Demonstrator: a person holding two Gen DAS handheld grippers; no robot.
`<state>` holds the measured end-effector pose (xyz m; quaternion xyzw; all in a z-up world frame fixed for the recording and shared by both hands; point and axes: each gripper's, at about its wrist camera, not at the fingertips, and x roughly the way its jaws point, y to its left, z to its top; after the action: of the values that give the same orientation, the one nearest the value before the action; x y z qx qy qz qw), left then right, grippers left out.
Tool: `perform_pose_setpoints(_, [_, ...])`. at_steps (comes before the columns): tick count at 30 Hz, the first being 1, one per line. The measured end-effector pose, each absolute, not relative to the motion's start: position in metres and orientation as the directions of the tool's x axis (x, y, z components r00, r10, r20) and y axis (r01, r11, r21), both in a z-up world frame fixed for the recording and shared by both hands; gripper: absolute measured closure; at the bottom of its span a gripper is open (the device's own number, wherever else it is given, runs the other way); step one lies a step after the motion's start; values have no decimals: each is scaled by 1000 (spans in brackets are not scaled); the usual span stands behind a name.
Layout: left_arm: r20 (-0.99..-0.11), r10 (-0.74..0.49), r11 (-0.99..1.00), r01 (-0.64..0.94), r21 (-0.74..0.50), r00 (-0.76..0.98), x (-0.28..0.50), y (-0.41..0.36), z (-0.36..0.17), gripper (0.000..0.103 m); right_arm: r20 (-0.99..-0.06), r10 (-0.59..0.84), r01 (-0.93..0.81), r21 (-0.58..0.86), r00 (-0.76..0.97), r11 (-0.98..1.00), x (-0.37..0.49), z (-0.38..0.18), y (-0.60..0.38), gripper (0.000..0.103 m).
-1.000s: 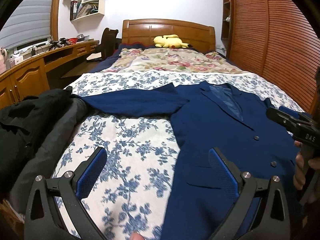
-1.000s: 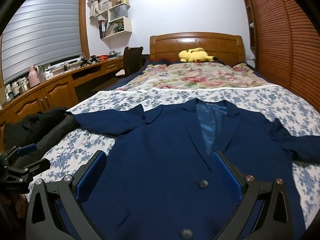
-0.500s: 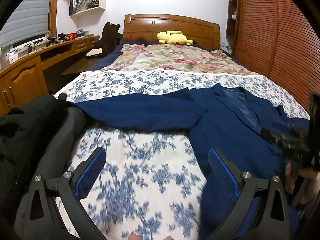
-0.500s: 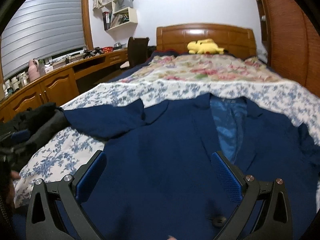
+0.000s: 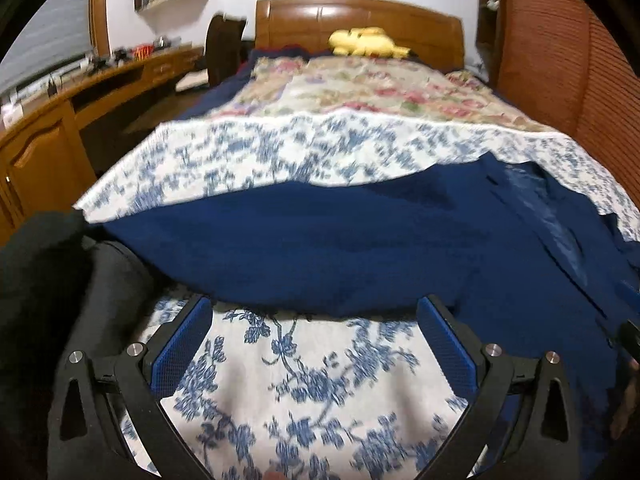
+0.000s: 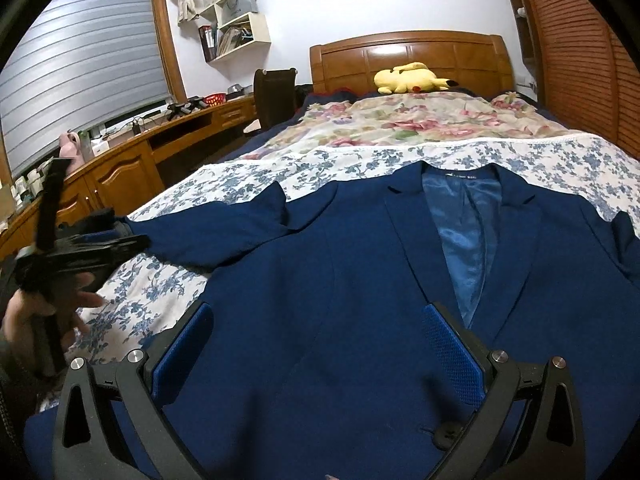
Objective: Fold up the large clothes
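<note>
The left gripper (image 5: 314, 340) has its blue-padded jaws spread wide and holding nothing, poised over bare blue-floral bedsheet (image 5: 304, 384). Just ahead of its fingertips runs the near edge of the navy blazer's sleeve (image 5: 304, 252), stretched sideways across the bed toward a dark grey and black coat (image 5: 52, 280) heaped at the left edge of the mattress.

The right gripper (image 6: 318, 340) is likewise released, jaws wide, low over the front panel of the navy blazer (image 6: 340, 264), which lies face up and flat with lapels open on a shiny blue lining (image 6: 464, 232). A button (image 6: 448, 434) sits near the right finger. Past the collar, open sheet continues to a pink-flowered quilt (image 6: 400, 124), then a yellow Pikachu plush (image 6: 408, 77) against the wooden headboard (image 6: 408, 56). A wooden desk (image 6: 120, 160) lines the left side; louvred wardrobe doors (image 6: 580, 52) close the right.
</note>
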<state>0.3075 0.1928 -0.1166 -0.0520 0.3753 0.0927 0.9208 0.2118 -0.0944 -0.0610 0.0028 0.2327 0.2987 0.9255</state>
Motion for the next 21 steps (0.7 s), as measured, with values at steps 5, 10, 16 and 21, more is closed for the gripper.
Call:
perform_pose_setpoints(5, [-758, 89, 963, -251, -101, 646, 329, 211, -132, 1, -426, 552, -555, 131, 717, 822, 211, -62, -92, 0])
perform_pose_setpoints(10, [-782, 40, 950, -266, -163, 622, 335, 219, -142, 1, -431, 553, -562, 119, 714, 819, 212, -64, -91, 0])
perform_pose_setpoints(16, [-790, -16, 926, -289, -243, 613, 331, 230, -155, 3, -420, 555, -563, 119, 718, 818, 211, -63, -93, 0])
perform_pose_setpoints(21, [-785, -51, 910, -296, -291, 617, 336, 234, -154, 30, -419, 553, -562, 114, 720, 819, 211, -64, -92, 0])
